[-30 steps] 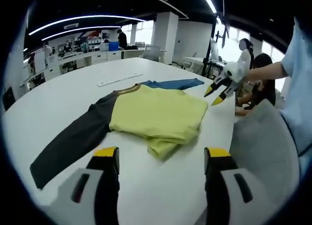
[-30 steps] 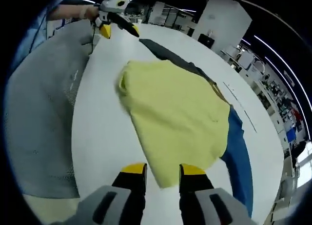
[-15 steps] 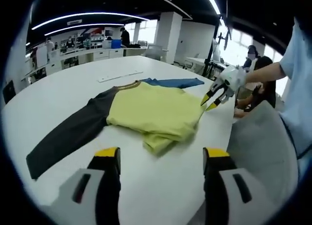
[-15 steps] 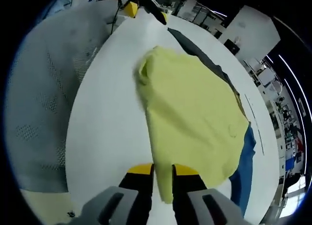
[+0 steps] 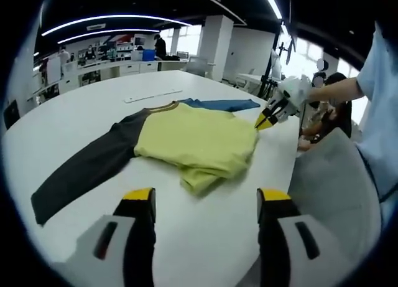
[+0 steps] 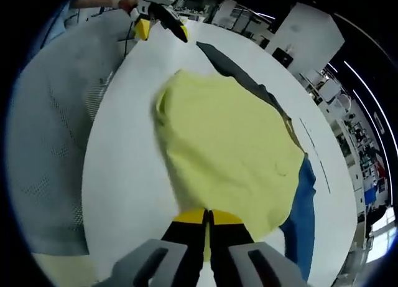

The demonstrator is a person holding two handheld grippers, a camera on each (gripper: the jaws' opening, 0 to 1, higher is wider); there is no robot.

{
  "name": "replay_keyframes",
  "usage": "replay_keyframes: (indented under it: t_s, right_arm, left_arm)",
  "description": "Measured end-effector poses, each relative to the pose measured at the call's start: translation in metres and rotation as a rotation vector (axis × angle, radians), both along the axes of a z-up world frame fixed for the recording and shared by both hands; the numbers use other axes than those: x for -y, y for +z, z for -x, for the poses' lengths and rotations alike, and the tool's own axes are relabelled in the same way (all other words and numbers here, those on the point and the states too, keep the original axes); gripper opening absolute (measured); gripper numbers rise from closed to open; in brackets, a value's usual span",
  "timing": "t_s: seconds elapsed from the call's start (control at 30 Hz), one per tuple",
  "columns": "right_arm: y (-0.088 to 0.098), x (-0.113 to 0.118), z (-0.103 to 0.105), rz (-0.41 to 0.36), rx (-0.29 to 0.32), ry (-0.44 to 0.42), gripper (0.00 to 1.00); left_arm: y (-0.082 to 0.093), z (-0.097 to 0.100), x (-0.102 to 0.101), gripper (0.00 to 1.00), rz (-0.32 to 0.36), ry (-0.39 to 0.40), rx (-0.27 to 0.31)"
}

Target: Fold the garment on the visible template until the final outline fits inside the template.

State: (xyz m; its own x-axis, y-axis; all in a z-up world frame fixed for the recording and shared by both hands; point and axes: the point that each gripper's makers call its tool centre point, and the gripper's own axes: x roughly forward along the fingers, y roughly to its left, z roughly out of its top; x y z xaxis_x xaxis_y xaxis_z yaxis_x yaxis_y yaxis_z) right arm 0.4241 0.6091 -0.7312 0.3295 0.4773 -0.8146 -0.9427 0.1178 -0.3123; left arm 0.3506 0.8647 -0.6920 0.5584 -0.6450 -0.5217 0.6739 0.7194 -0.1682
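Jaws of my right gripper (image 6: 207,217) are pressed together on the near edge of the yellow shirt body (image 6: 230,156), with only a thin line of fabric between the yellow tips, so I judge the hem is pinched. From the left gripper view I see the same pinch at the shirt's far corner. My left gripper (image 5: 205,200) stands with its jaws wide apart and nothing between them, above the white table (image 5: 81,112) and short of the bunched fold at the shirt's near corner.

The long-sleeved shirt (image 5: 193,144) lies flat in the middle of the table, yellow body partly doubled over, its dark grey sleeve (image 5: 81,169) stretched out toward the table edge, and a blue sleeve (image 5: 221,105) poking out beyond the collar. A thin white strip (image 5: 152,98) lies on the table past the collar. I cannot make out a template outline under the cloth.

To do this fold well, I would lift the pinched hem only enough to clear the layer beneath, carry it across in a flat arc and lay it down square with the opposite edge. The left gripper should take the bunched corner first, or the lump will get trapped. The grey sleeve is not yet folded in.
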Motion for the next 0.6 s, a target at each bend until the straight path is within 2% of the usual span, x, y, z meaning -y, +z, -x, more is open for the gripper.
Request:
replay_keyframes:
  t_s: [0.23,0.33,0.47,0.6]
  right_arm:
    - [0.042,-0.024,-0.039,-0.051,-0.001,-0.013,0.0]
    - [0.057,-0.037,-0.062,-0.06,0.02,-0.022,0.0]
    - [0.064,-0.052,-0.085,-0.061,0.042,-0.013,0.0]
    - [0.062,-0.067,-0.106,-0.048,0.056,-0.011,0.0]
  left_arm:
    - [-0.001,0.0,0.0,0.61,0.012,0.009,0.003]
    - [-0.002,0.001,0.0,0.6,0.018,0.015,0.0]
    - [-0.005,0.004,0.001,0.6,0.024,0.022,-0.007]
    - [-0.007,0.004,0.001,0.59,0.032,0.032,-0.012]
